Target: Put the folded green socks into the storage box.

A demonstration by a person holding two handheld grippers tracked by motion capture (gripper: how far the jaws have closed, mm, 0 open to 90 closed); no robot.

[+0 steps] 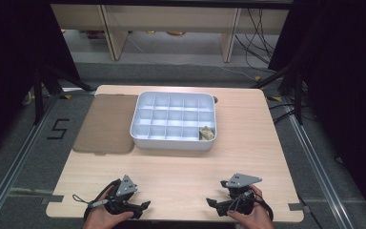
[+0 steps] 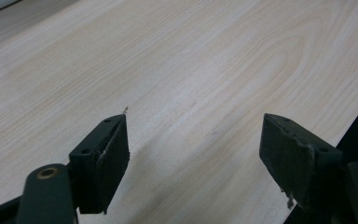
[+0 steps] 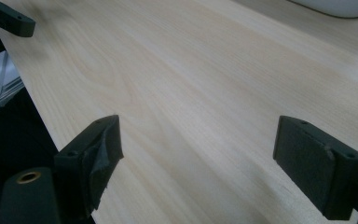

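Both grippers, left gripper and right gripper, we are holding spread and empty; compartment tray is lying at twelve o'clock, roughly equidistant.

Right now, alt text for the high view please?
A white divided tray sits at the middle of a wooden table, with a small yellowish item in its near right compartment and a brown lid lying flat to its left. At the near edge, the left hand-held gripper and right hand-held gripper rest open, facing each other.
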